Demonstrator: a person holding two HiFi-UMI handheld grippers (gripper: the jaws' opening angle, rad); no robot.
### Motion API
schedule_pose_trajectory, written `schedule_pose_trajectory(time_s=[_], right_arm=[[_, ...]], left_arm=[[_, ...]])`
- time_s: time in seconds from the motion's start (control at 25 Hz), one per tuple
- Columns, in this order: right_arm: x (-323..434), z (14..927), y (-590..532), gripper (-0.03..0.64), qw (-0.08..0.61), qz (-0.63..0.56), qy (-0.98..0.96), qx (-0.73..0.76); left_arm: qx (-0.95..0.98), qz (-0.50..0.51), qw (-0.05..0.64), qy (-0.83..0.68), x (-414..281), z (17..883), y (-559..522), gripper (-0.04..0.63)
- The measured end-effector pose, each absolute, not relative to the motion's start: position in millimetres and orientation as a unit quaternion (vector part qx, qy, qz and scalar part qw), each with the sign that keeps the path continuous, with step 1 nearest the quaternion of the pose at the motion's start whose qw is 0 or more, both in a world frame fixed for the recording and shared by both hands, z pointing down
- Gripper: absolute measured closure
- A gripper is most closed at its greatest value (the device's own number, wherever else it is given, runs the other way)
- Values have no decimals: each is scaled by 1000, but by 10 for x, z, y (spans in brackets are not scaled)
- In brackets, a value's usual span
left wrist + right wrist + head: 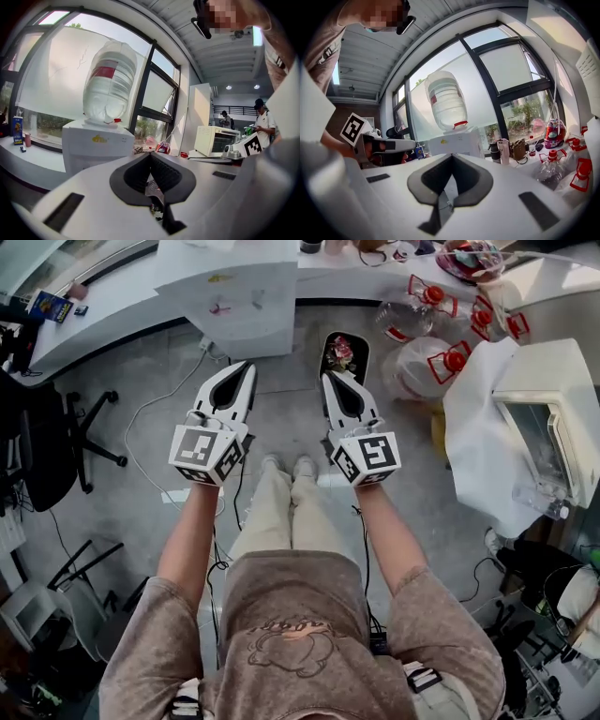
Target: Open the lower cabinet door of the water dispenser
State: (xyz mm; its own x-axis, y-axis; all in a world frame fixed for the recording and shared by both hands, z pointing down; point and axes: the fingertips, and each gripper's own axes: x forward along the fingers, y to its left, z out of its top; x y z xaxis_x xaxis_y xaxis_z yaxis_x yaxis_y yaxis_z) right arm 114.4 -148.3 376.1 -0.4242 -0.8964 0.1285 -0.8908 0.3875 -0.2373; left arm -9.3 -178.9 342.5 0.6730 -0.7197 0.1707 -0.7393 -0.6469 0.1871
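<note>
**Both tools clenched and empty, facing the dispenser (approach stage, by judgement)**

The left tool and the right tool are both clenched, with nothing between the jaws. The white box-shaped water dispenser, topped by a clear inverted water bottle, stands on the grey floor against the curved white table. It is ahead of both tools and apart from them. The seam and handle of its lower cabinet door cannot be made out in any view. Likely faults:
- Clenched jaws cannot take a door edge and may skid off the panel.
- A hard pull could rock the top-heavy bottle.
- The thin white cable near the feet could snag.
</note>
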Motion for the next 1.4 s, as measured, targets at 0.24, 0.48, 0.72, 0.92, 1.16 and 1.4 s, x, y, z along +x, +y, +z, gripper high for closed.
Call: schedule_pose_trajectory(time_s=[0.24, 0.48, 0.72, 0.92, 1.16, 1.4], right_arm=[[1094, 4305, -1689, 612, 13, -140, 835, -532], [969, 4869, -1871, 612, 19, -135, 843, -521], [906, 5373, -2024, 611, 28, -135, 844, -518], [895, 5626, -2109, 521, 28, -154, 852, -500], [782, 5791, -2212, 248, 37, -185, 872, -451], [763, 6207, -2482, 202, 3, -196, 875, -442]], left_arm=[[907, 37, 122, -402, -76, 3919, -1995, 578], [908, 35, 114, -401, -80, 4431, -2159, 578], [907, 33, 113, -404, -97, 4908, -2317, 578], [908, 35, 117, -400, -78, 5116, -2361, 578], [910, 37, 123, -393, -72, 5165, -2391, 578], [912, 36, 124, -390, -123, 5234, -2442, 578]])
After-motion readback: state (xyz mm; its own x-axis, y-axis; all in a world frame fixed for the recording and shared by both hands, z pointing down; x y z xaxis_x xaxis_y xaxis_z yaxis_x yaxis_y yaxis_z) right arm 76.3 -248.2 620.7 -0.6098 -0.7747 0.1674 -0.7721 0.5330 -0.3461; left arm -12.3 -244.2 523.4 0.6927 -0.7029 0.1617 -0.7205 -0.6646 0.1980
